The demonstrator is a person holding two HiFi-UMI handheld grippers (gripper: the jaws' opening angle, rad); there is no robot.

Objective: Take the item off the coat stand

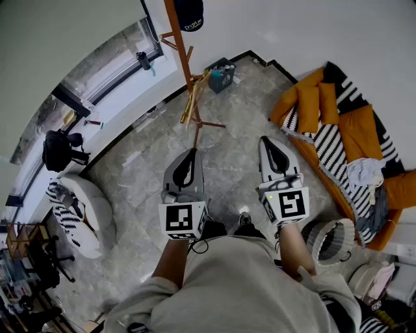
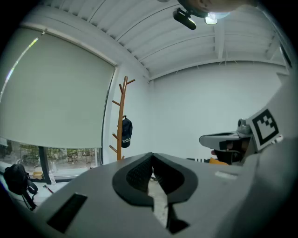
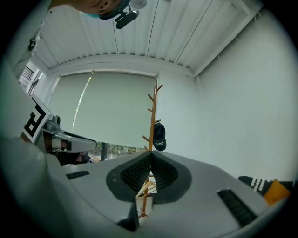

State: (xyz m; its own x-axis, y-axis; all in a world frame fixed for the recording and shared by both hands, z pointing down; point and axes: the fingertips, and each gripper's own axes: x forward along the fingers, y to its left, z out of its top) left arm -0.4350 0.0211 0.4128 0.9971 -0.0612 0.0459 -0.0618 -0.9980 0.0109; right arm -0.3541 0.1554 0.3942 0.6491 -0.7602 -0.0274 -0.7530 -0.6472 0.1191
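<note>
Navy cap (image 1: 189, 13) hangs on an upper peg of the wooden coat stand (image 1: 184, 62), whose pole rises upright at the floor's far edge by the window wall. We hold both grippers level, well short of it, with the cap ahead and above. Our left gripper (image 1: 190, 156) lines up nearer the pole; our right gripper (image 1: 268, 146) sits further aside. Both have their jaws closed on nothing.
</note>
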